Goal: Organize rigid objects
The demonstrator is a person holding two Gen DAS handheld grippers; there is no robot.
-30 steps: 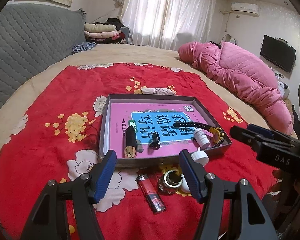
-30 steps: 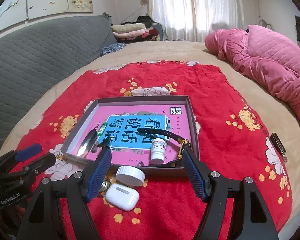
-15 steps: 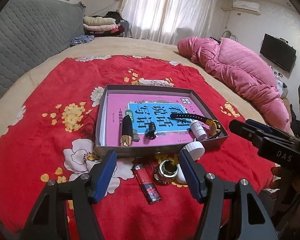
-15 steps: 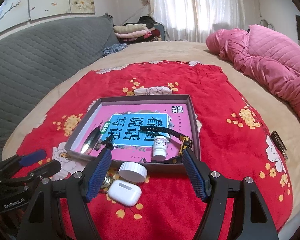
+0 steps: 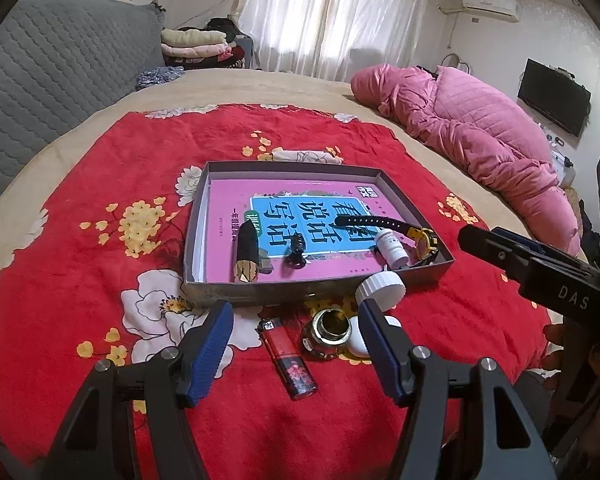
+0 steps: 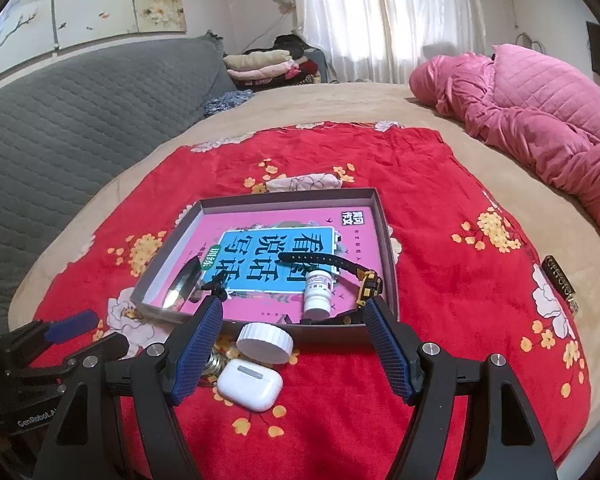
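Both grippers (image 5: 296,346) (image 6: 294,340) level, wide-jawed, above the blanket (image 5: 80,184).

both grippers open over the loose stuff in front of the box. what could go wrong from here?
1. The lighter, metal ring, white cap and earbud case lie bunched together; closing on one may knock its neighbours.
2. The cap sits against the box wall, so a finger may catch the wall.
3. Left gripper and right gripper aim at one cluster and could collide.
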